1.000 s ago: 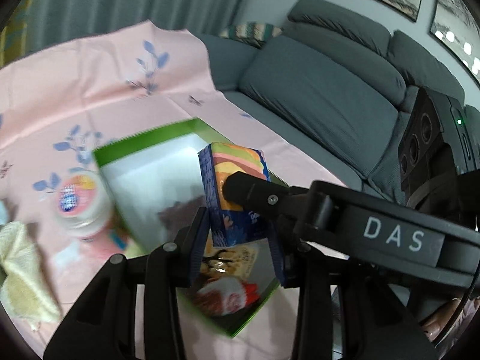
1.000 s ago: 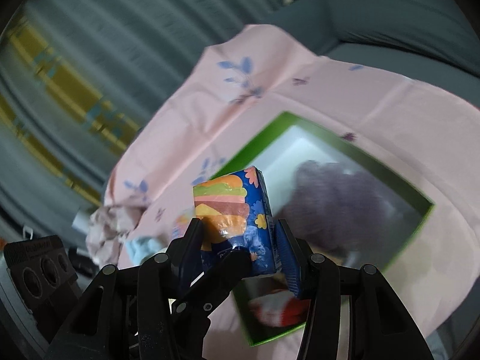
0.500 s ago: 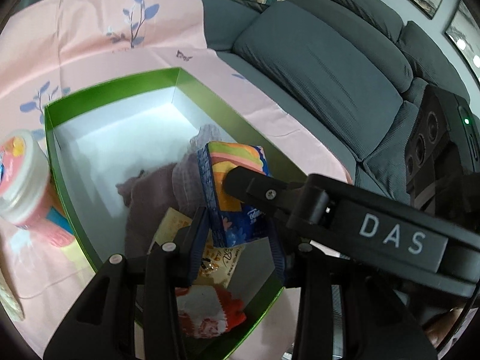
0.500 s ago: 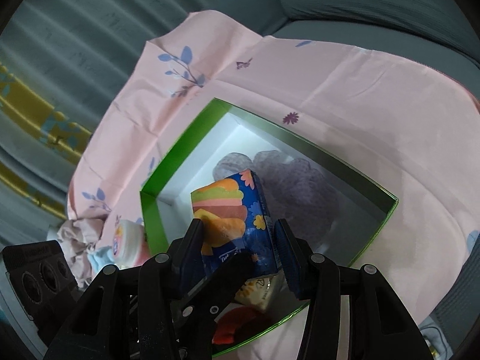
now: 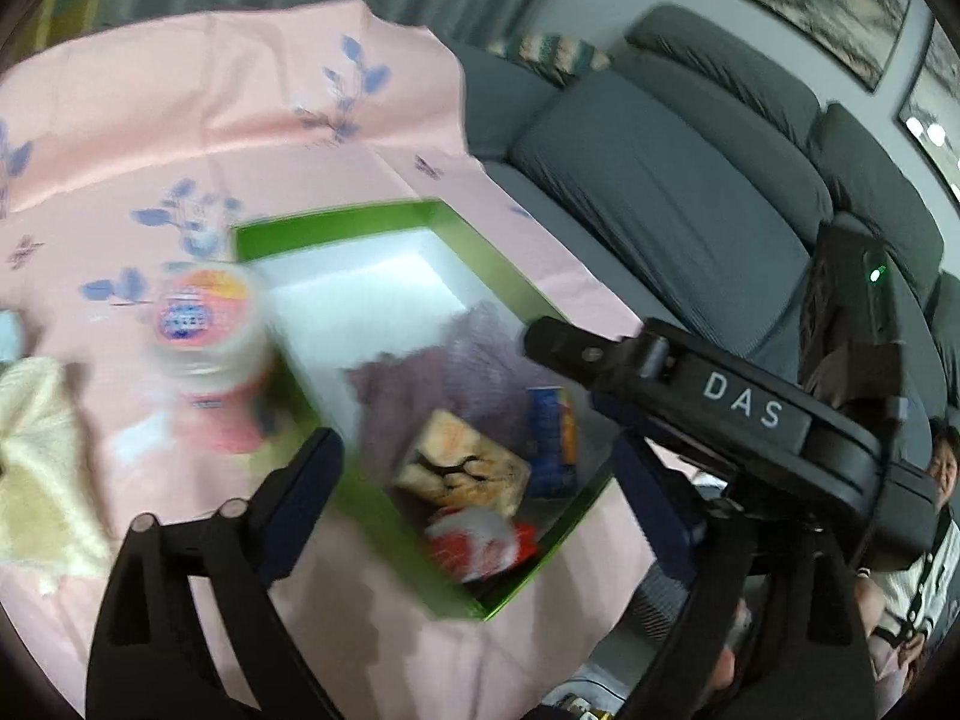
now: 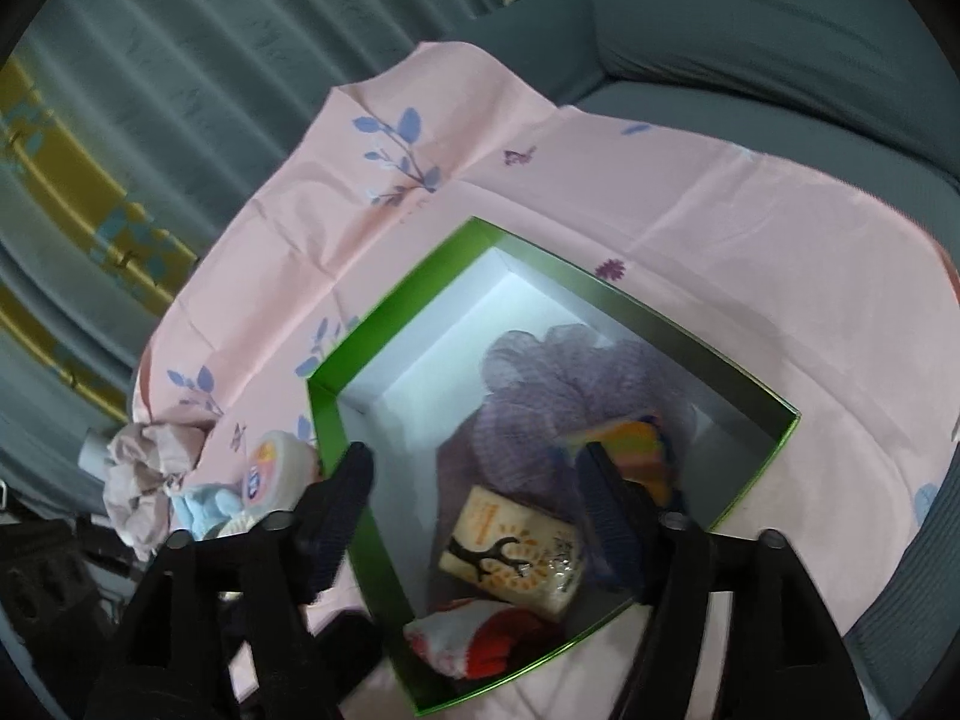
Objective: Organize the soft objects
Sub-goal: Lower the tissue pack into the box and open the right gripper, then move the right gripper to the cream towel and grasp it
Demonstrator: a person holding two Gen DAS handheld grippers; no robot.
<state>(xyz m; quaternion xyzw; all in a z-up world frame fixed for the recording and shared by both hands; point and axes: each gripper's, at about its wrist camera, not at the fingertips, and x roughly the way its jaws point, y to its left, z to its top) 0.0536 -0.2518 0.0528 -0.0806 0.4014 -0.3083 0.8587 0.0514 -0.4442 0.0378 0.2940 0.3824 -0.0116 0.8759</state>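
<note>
Left to right, the left claw [image 5: 480,480] and the right claw [image 6: 480,498] hang over the green box [image 6: 327,414] on the pink cloth [image 6: 750,228], both jaws opening with nothing gripped, while the blue tissue pack [image 5: 552,438] lies released inside the box beside the purple cloth [image 6: 540,384].

Green-walled, white-floored box [image 6: 327,414]. Inside: lilac mesh puff [image 6: 558,372]; blue pack [image 5: 552,441] with orange and yellow stripes; cream packet [image 6: 510,561] with black tree print; red-and-white item [image 6: 474,648]. Pink cloth [image 6: 690,204] with blue leaf sprigs. Grey sofa [image 5: 660,204]. Pale yellow towel [image 5: 36,450].
</note>
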